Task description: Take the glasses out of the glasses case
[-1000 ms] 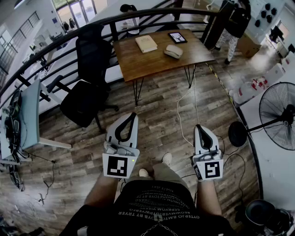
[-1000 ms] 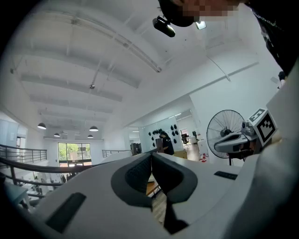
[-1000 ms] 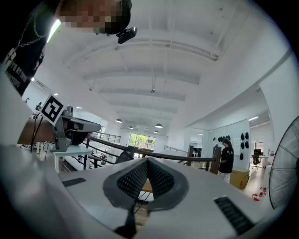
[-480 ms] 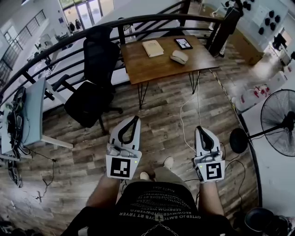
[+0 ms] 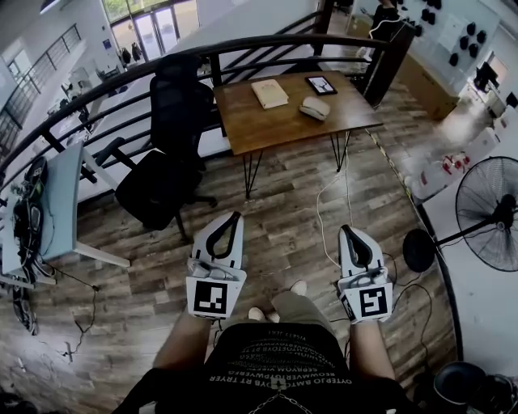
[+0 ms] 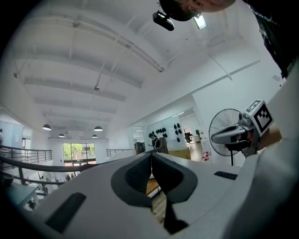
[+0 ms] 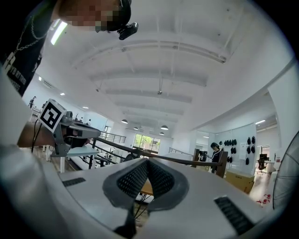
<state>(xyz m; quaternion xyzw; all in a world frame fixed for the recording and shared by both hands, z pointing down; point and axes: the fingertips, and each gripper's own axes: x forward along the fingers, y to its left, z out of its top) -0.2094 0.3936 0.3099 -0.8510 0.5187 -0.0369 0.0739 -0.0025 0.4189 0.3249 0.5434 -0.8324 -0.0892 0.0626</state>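
The pale glasses case (image 5: pixel 315 107) lies closed on the wooden table (image 5: pixel 267 125) at the far side, beside a book (image 5: pixel 269 93) and a tablet (image 5: pixel 321 84). No glasses show. Both grippers hang level over the wooden floor, well short of the table. My left gripper (image 5: pixel 236 215) is shut, its pads meeting at the tip (image 6: pixel 151 154) with nothing between them. My right gripper (image 5: pixel 346 230) is shut and empty too, its pads touching (image 7: pixel 147 160). Each gripper shows in the other's view: the right gripper (image 6: pixel 247 130), the left gripper (image 7: pixel 60 126).
A black office chair (image 5: pixel 162 162) stands left of the table, by a dark curved railing (image 5: pixel 121 77). A white desk (image 5: pixel 57 202) sits at the far left, a floor fan (image 5: pixel 490 214) at the right. A cable (image 5: pixel 328 202) runs across the floor. A person (image 5: pixel 387 20) stands behind the table.
Both grippers have been carried forward over the floor toward the table, which now sits a little nearer in the head view. Both jaws stayed shut.
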